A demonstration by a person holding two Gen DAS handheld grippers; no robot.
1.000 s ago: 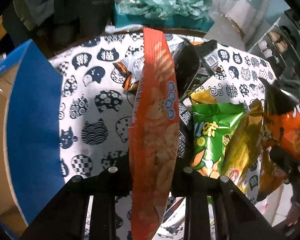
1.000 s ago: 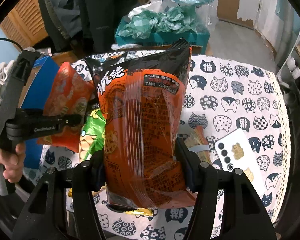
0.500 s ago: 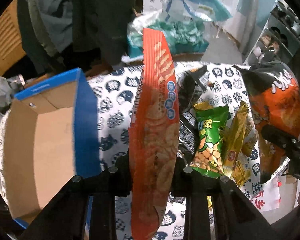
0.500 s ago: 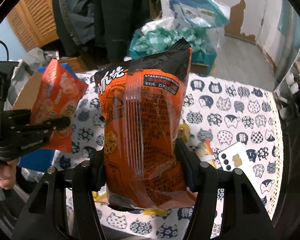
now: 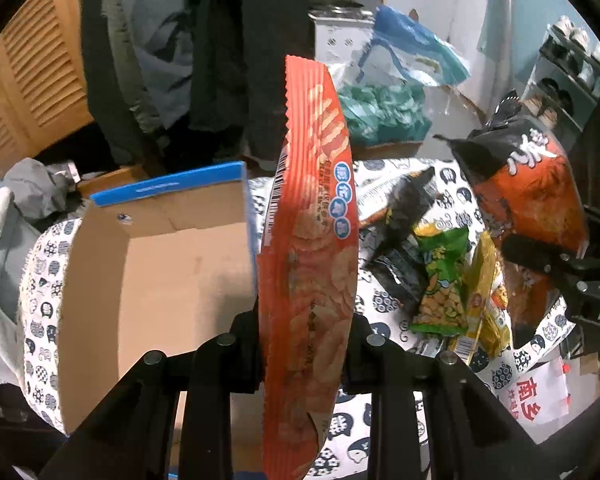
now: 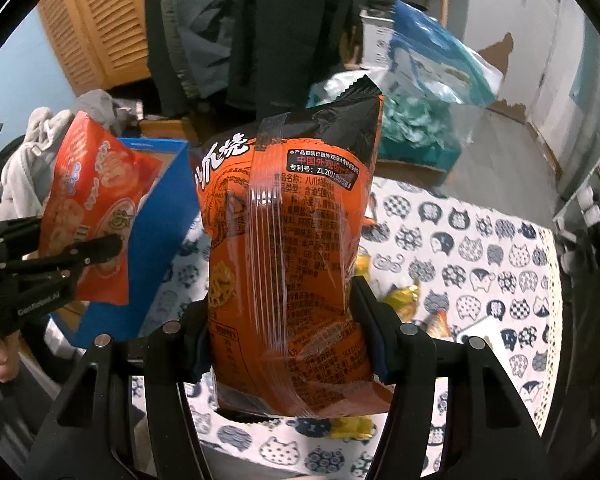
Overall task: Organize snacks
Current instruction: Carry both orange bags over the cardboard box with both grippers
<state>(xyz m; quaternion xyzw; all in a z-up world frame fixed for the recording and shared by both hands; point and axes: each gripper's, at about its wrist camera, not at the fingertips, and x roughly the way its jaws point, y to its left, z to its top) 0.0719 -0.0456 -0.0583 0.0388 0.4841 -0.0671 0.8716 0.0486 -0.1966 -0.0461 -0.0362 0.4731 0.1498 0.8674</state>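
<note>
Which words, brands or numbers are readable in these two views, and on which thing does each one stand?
"ZL2021": orange and black snack bag in the right gripper; its finer print is too small.
"GenRobot.AI": left gripper.
"南乡": white paper below the tablecloth edge.
Red chip bag and green snack packet: lettering not readable.

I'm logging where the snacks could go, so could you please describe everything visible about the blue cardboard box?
The blue cardboard box is open-topped, with blue outer walls, a blue rim and plain brown cardboard inside. No snacks show inside it. It sits on the cat-print tablecloth at the table's left end, left of the red chip bag, whose lower edge overlaps the box's right wall in this view.
</note>
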